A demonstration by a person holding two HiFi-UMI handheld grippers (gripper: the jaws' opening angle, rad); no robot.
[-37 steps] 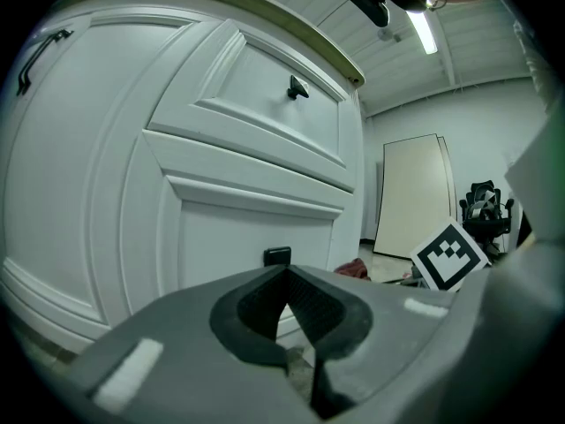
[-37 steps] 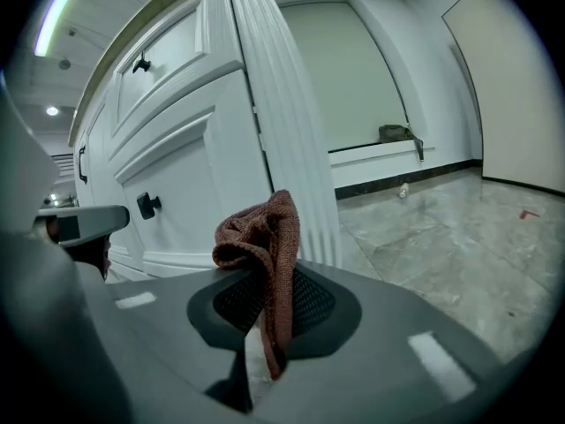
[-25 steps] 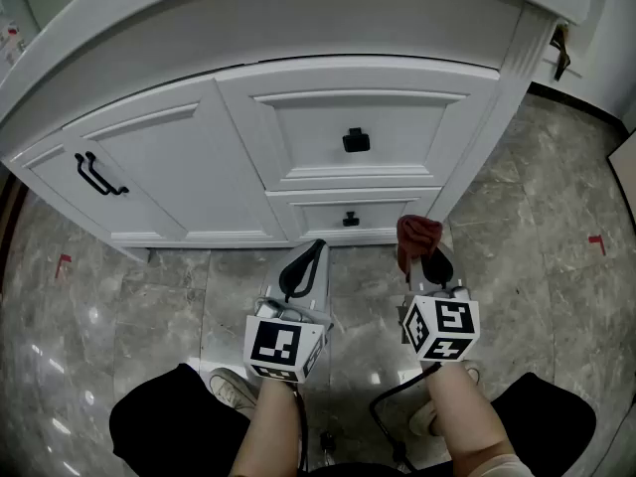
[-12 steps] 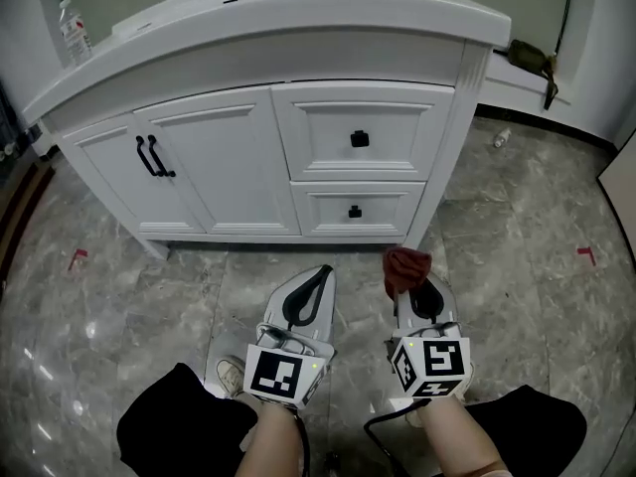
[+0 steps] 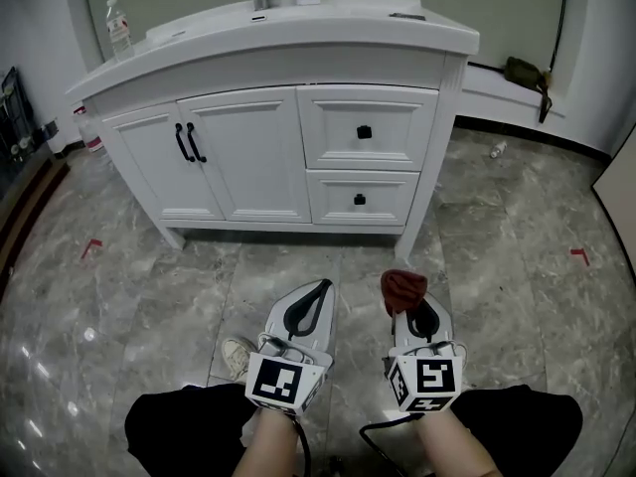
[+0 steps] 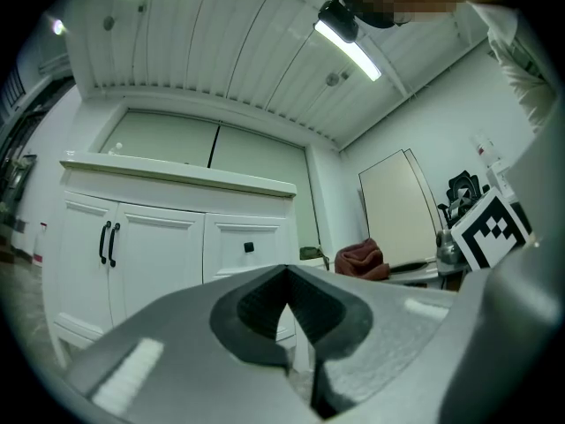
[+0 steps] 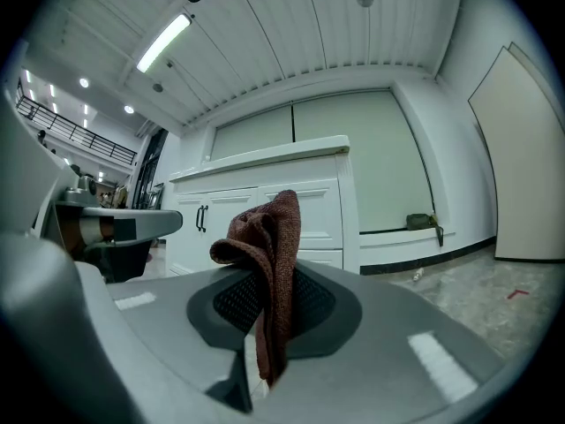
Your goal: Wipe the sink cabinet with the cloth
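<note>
You have backed off from the sink cabinet (image 5: 258, 157) in the last second: it now stands well ahead of both sets of jaws, with bare marble floor (image 5: 477, 227) between.

Nearest you, your left gripper (image 5: 318, 288) has its jaws pressed together on nothing. Just beside it, your right gripper (image 5: 410, 311) is clamped on the dark red cloth (image 7: 269, 237). A thin fold runs down between the pads, and the bunched rest stands up above the jaw tips.

That narrow pinch is the risk, as I judge it. Drag the bunch across a panel and friction may pull the fold out of the jaws. If the bunch flops aside, the hard jaw tips could scrape the white paint. The cable (image 5: 383, 435) trailing behind the right gripper could also catch your feet as you step in.

Count: one cloth, two grippers. Far ahead of the jaws, the cabinet shows two doors, each with a black bar handle, and two drawers with one black knob each.
</note>
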